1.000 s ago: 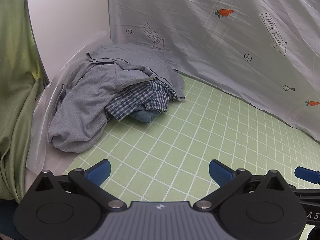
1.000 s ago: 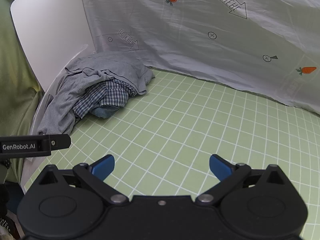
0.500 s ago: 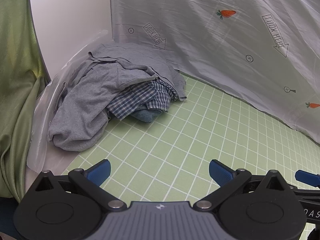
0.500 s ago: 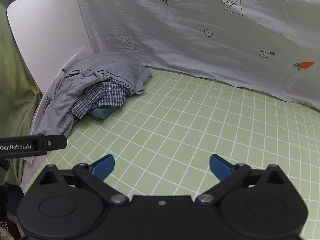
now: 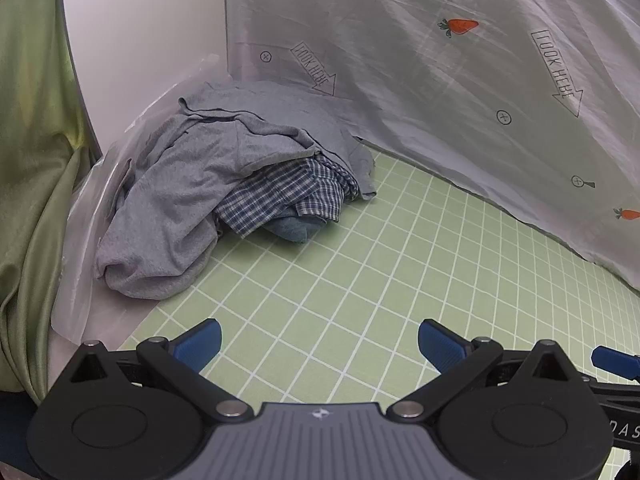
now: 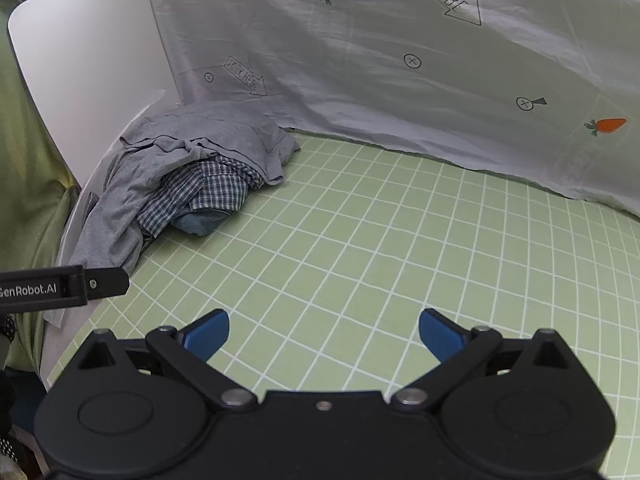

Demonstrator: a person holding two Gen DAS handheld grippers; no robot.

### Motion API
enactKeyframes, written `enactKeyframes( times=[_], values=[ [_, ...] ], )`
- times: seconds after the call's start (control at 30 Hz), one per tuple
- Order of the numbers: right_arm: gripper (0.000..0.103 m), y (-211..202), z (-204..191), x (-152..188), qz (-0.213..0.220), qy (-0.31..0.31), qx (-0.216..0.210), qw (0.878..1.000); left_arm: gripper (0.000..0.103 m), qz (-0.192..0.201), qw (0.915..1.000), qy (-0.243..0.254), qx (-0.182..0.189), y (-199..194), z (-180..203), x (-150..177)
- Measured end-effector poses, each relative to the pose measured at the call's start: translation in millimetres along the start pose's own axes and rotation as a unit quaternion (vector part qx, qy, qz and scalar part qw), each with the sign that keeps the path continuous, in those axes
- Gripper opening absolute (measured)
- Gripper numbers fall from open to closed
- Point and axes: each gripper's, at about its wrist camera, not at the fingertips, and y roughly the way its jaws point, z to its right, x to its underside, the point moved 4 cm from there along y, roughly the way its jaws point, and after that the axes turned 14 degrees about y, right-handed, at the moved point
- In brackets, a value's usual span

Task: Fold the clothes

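A heap of clothes lies in the far left corner of the green checked mat (image 5: pixel 360 264) (image 6: pixel 360 248). On top is a grey jersey garment (image 5: pixel 188 184) (image 6: pixel 192 148), under it a blue checked shirt (image 5: pixel 284 196) (image 6: pixel 200 194), and a blue denim piece (image 5: pixel 294 230) (image 6: pixel 200 222) peeks out at the bottom. My left gripper (image 5: pixel 318 344) hovers open over the mat, well short of the heap, with nothing between its blue fingers. My right gripper (image 6: pixel 322 334) is open too, farther right and likewise apart from the clothes.
A grey printed sheet (image 5: pixel 460 80) (image 6: pixel 400 60) hangs along the back. A white board (image 5: pixel 140 32) (image 6: pixel 92 64) closes the left corner, with clear plastic film (image 5: pixel 84 216) below it and a green curtain (image 5: pixel 28 160) beyond. The left gripper's body (image 6: pixel 52 288) shows at the right wrist view's left edge.
Both grippers have drifted slightly; the heap sits a little lower and larger in the left wrist view. Both stay open, and the clothes have not moved.
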Motion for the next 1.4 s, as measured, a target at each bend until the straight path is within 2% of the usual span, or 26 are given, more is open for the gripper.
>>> enactKeyframes(
  times=[0.43, 0.6, 0.77, 0.93, 1.07, 1.3, 1.4],
  values=[
    [0.102, 13, 1, -11, -0.003, 0.003, 0.005, 1.000, 0.103, -0.008, 1.0000, -0.001, -0.003, 15, -7, -10],
    [0.102, 30, -12, -31, 0.001, -0.018, 0.008, 1.000, 0.103, -0.002, 0.9998, -0.001, -0.019, 25, -24, -27],
    [0.102, 57, -38, -64, 0.012, -0.035, 0.009, 0.999, 0.103, -0.002, 0.9991, -0.006, -0.043, 45, -57, -52],
    [0.102, 101, -70, -99, 0.019, -0.051, 0.011, 0.998, 0.103, -0.006, 0.9967, -0.059, -0.055, 79, -107, -79],
    [0.102, 149, -95, -123, 0.013, -0.067, 0.008, 0.998, 0.103, -0.015, 0.9947, -0.078, -0.065, 114, -138, -98],
    [0.097, 234, -143, -144, -0.014, -0.103, -0.002, 0.995, 0.103, -0.055, 0.9922, -0.095, -0.061, 185, -163, -117],
    [0.090, 260, -156, -147, -0.019, -0.124, 0.001, 0.992, 0.103, -0.061, 0.9917, -0.100, -0.053, 202, -166, -120]
  ],
)
